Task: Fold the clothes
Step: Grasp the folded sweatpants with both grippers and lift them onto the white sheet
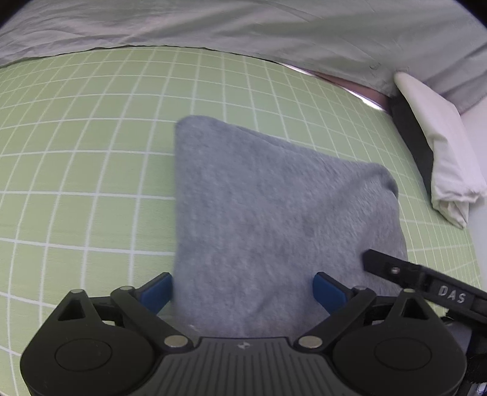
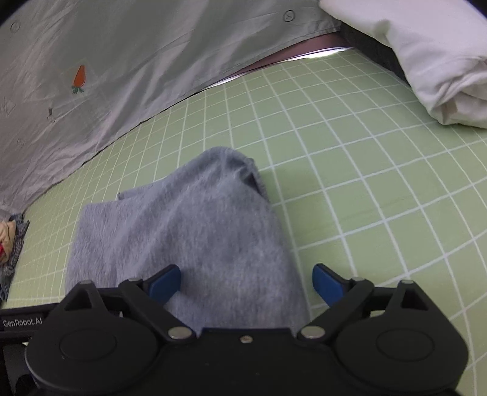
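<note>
Left gripper (image 1: 243, 289) and right gripper (image 2: 246, 281) are hovering released over the near edge of the grey garment (image 1: 274, 213), lying folded on the green grid mat (image 1: 91, 152). Soft, light, limp: pinch corners. Beyond, pale sheet (image 1: 213, 24).

I count one folded grey fleece garment (image 1: 274, 213), one green mat with white grid lines (image 1: 91, 182), one pale grey sheet (image 2: 106, 61), one rolled white cloth (image 2: 426, 61) and two black grippers with blue pads, the left gripper (image 1: 243, 289) and the right gripper (image 2: 246, 281).

Grey garment (image 1: 274, 213), green white-gridded mat (image 1: 91, 152), pale sheet (image 2: 91, 61) with an orange carrot (image 2: 79, 76).
</note>
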